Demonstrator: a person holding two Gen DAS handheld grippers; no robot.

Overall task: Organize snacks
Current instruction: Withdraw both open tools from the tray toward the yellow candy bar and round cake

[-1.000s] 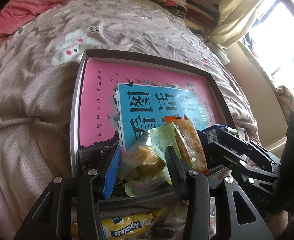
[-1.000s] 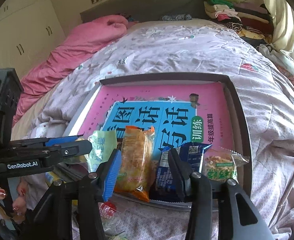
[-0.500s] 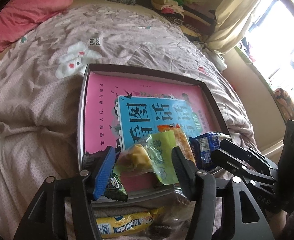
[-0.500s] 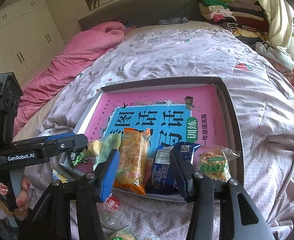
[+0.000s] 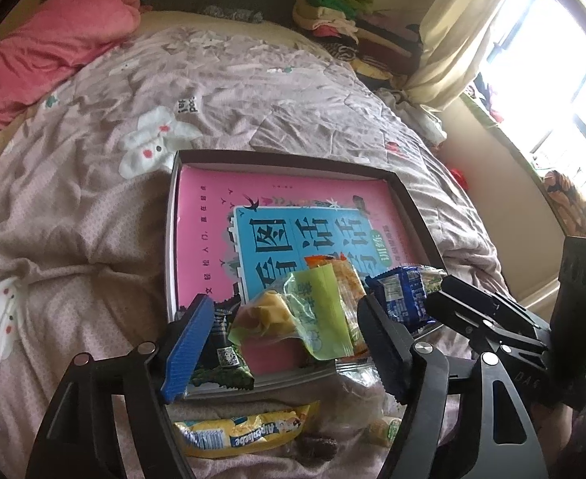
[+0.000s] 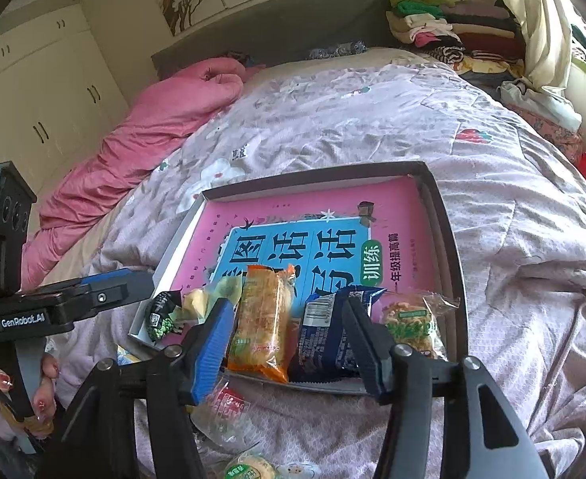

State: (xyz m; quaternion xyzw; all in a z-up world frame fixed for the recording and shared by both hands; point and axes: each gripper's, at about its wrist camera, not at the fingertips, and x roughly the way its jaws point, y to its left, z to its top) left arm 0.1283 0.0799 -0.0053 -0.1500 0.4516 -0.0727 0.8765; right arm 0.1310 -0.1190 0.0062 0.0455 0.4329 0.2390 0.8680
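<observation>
Five snack packets lie in a row along the near edge of the box lid (image 6: 448, 247), on the pink book (image 6: 324, 207): dark pea packet (image 6: 160, 317), green-wrapped pastry (image 5: 312, 311), orange cake bar (image 6: 263, 319), blue biscuit pack (image 6: 326, 331), clear nut bar (image 6: 410, 319). All look light, crinkly, slick; contents probably crushable, so pinch the crimped ends. Left claw (image 5: 289, 343) opening, pads clear of the pastry between them. Right claw (image 6: 289, 343) opening, holding nothing. More packets, including a yellow one (image 5: 245, 431), lie on the bed nearer than the lid.
</observation>
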